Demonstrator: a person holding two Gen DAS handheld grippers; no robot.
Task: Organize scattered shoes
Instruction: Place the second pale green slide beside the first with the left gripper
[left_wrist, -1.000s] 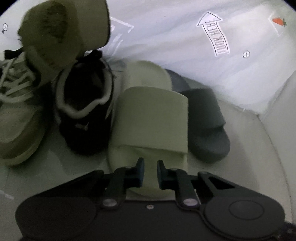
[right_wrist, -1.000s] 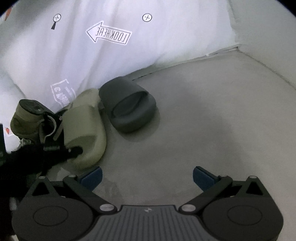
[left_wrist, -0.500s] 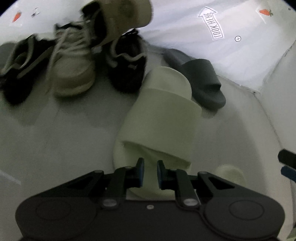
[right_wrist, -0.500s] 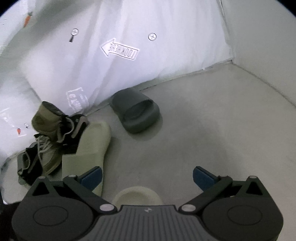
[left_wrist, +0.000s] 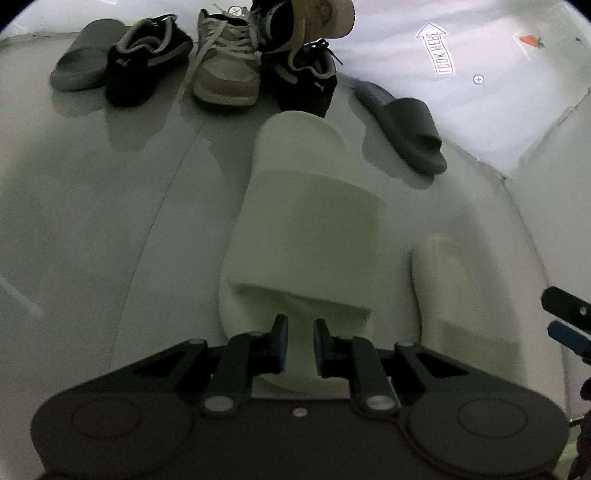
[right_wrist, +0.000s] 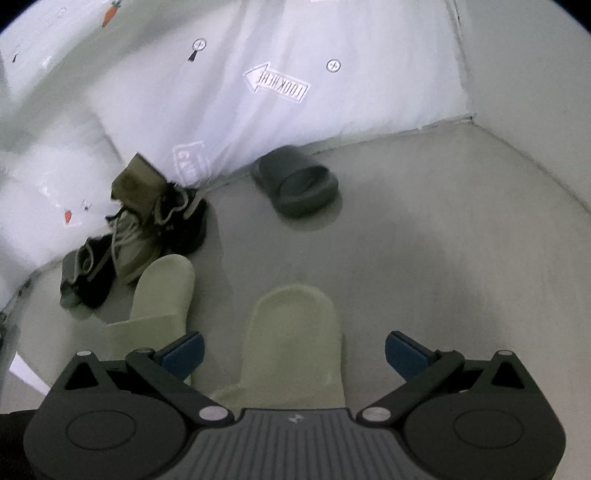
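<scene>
On a grey floor beside a white printed sheet (right_wrist: 258, 110), the left gripper (left_wrist: 298, 345) is clamped on the heel of a pale green slide (left_wrist: 306, 229). Its matching slide (right_wrist: 295, 332) lies just beside it, between the right gripper's (right_wrist: 293, 350) widely spread fingers. Farther off sit a dark grey slide (right_wrist: 299, 184) and a pile of sneakers (left_wrist: 225, 62).

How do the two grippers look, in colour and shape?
Left gripper: black body with two round discs, linkage bars on silver pivots, narrow black fingers with blue pads. Right gripper: the same black linkages and discs, a ribbed grey centre plate with a small logo, and blue fingertips.
</scene>
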